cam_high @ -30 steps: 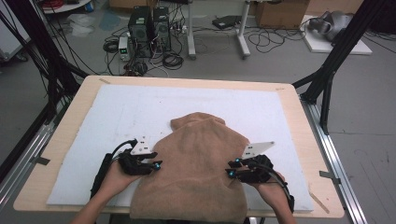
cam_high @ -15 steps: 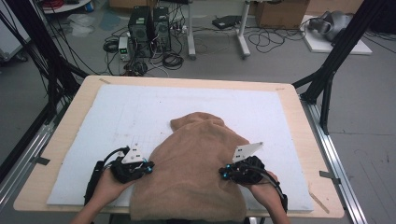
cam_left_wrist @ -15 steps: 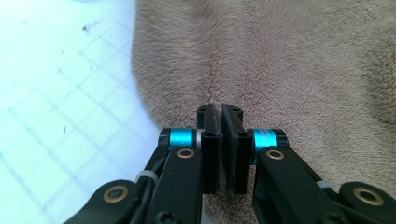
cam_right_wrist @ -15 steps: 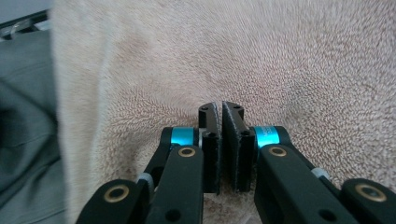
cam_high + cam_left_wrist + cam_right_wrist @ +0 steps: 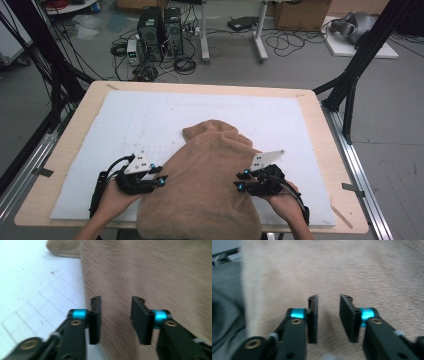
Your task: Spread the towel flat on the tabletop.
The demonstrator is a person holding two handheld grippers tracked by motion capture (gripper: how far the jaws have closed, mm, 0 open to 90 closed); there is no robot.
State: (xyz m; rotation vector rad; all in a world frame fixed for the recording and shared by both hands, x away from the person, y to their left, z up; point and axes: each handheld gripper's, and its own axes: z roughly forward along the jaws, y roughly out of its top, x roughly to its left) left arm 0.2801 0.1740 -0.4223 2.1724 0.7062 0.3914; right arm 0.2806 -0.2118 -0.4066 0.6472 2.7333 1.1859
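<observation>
The left gripper (image 5: 161, 181) sits at the left edge of the tan fleece cloth (image 5: 205, 185), and the left gripper view (image 5: 116, 320) gives the close look the high camera can't: its jaws have just been opening, a clear gap stands between the pads, and they grip nothing, the cloth merely lying beneath and beyond them. Over on the other flank, the right gripper (image 5: 241, 181) mirrors it, and the right gripper view (image 5: 328, 318) shows its jaws apart too after reopening, empty, with the cloth (image 5: 362, 272) spread beneath them. From above comes the full layout: the cloth lies on the white mat (image 5: 150, 120) over the wooden table (image 5: 320, 125), at the near middle, its bottom edge draping over the person's side. It's a soft, fuzzy brown piece, broad near the person, narrowing to a rumpled, folded lump at the far end. The left gripper view adds the mat's (image 5: 30, 290) faint ruled lines beside the cloth's (image 5: 155, 270) edge.
</observation>
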